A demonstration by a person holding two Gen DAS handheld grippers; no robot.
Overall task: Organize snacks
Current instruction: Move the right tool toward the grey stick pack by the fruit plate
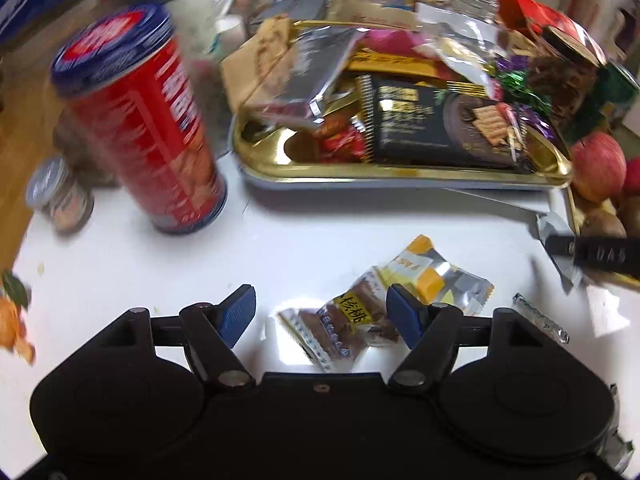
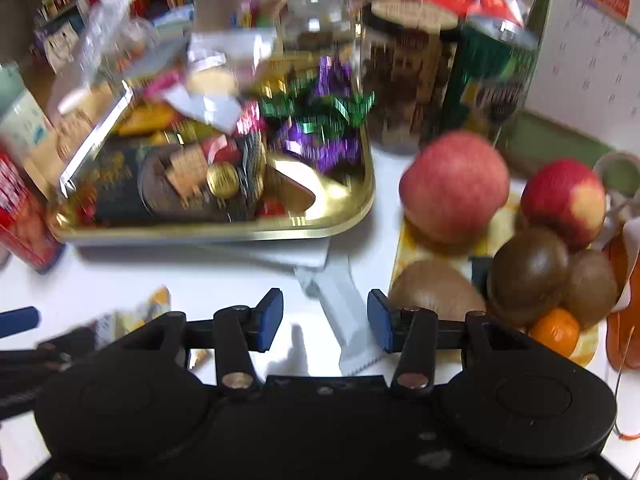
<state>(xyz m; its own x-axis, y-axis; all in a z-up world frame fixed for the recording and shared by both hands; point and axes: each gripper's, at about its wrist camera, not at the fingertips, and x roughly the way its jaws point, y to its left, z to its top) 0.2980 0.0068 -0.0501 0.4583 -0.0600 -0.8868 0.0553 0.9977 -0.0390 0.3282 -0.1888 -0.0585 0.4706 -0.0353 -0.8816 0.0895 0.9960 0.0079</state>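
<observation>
While both grippers' fingers gape, brown snack packet [image 1: 344, 322] left-view only, white sachet [image 2: 344, 312] right.

Both wrist views low over white table [image 1: 120, 280], facing gold tray [image 1: 400, 170] nearby; tray shared.

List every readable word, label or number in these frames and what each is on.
"核桃": yellow label on the brown snack packet.
"DAS": right gripper, black finger, left wrist view.
"02": red header of the calendar.
Red tin: white lettering, too blurred.
Black cracker box, green can: print unreadable.
</observation>
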